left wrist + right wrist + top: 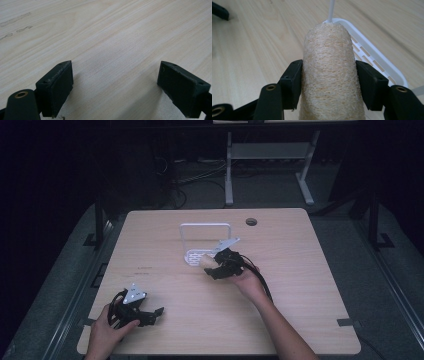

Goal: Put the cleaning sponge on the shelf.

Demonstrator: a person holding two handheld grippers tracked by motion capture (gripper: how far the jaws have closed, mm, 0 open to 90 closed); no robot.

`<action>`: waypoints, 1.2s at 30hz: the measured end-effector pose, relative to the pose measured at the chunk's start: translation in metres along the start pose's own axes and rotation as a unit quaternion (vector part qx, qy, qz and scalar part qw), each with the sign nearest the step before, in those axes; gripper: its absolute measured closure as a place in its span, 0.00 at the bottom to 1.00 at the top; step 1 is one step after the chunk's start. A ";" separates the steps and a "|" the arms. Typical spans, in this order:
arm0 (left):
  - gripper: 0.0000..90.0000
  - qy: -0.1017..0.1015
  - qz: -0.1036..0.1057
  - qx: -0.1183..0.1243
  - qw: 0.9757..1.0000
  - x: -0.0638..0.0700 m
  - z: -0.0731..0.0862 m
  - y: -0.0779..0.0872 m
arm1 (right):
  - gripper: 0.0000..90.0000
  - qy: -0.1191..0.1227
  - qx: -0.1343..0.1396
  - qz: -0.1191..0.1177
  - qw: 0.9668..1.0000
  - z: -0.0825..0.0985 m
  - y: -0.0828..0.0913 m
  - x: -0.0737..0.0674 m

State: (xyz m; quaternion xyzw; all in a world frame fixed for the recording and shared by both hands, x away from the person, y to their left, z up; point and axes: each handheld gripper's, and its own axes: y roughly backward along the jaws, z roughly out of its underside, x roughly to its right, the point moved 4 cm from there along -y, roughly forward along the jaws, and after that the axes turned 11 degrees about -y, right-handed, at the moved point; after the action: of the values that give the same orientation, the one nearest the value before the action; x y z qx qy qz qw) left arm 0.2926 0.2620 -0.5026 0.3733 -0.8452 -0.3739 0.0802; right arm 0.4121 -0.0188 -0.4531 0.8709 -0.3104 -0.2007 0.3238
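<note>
High view: right gripper (214, 265) at table (300, 285) centre, just short of white rack (205, 242); left gripper (150, 314) well apart, near the front edge.

Left gripper view: jaws spread wide over bare wood, nothing between.

Right gripper view: jaws pinching loofah sponge (329, 72) across its width, long axis pointing ahead, tip reaching over the rack's slotted tray (374, 62).
</note>
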 end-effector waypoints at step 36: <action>0.14 0.001 0.000 0.001 1.000 0.000 0.000 0.000 | 0.45 -0.017 -0.018 0.048 0.999 -0.024 -0.047 0.015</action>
State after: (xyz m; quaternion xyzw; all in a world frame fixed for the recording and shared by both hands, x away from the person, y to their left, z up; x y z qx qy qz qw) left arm 0.2926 0.2618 -0.5027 0.3735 -0.8456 -0.3728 0.0805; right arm 0.4556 0.0099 -0.4703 0.8456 -0.3534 -0.2054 0.3434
